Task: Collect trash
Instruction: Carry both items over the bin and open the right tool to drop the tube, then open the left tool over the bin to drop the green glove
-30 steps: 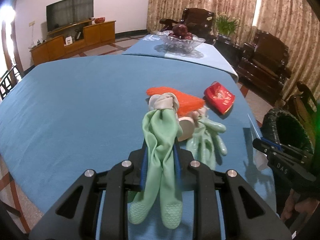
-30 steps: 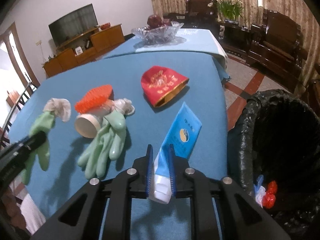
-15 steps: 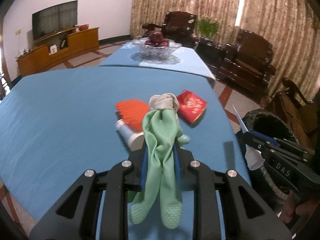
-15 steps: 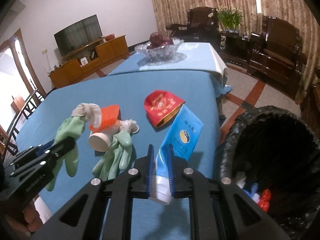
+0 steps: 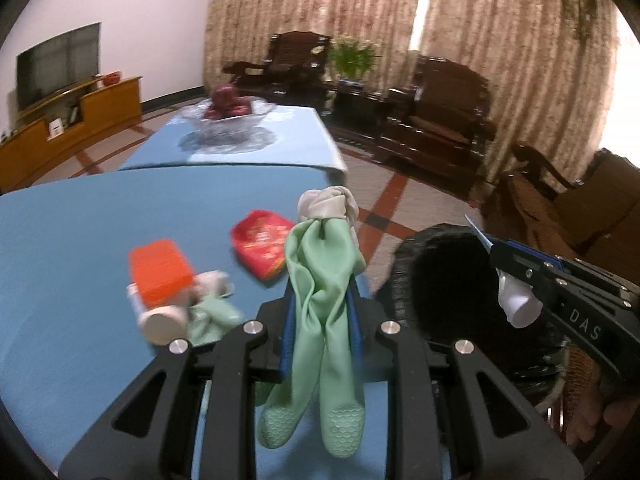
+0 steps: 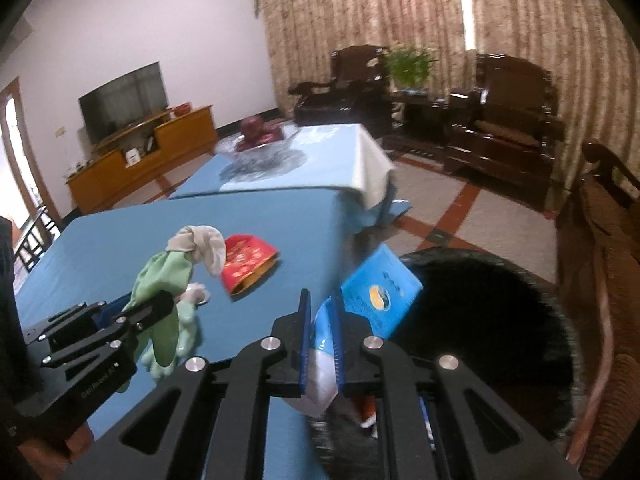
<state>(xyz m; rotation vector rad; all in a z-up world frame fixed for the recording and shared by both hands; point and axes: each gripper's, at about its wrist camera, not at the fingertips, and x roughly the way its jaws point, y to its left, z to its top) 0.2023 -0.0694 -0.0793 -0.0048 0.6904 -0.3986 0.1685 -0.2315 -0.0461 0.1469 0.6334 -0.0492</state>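
My left gripper (image 5: 320, 312) is shut on a green rubber glove (image 5: 320, 280) with a grey cuff, held above the table's right edge; it also shows in the right wrist view (image 6: 164, 280). My right gripper (image 6: 322, 320) is shut on a blue and white tube (image 6: 376, 292), held over the rim of the black-lined trash bin (image 6: 500, 304). The bin (image 5: 440, 280) lies just right of the glove. A second green glove (image 5: 212, 316), a white cup (image 5: 160, 320), an orange brush (image 5: 158, 272) and a red pouch (image 5: 264, 242) lie on the blue table (image 5: 72, 240).
A second blue table with a glass fruit bowl (image 5: 228, 116) stands behind. Dark wooden armchairs (image 5: 436, 116) and curtains line the far wall. A chair (image 6: 600, 240) stands close to the bin's right side. A TV cabinet (image 6: 140, 164) is at the left.
Both grippers have moved right toward the bin with their loads. The tube is now over the bin's rim, and the glove has reached the table's right edge.
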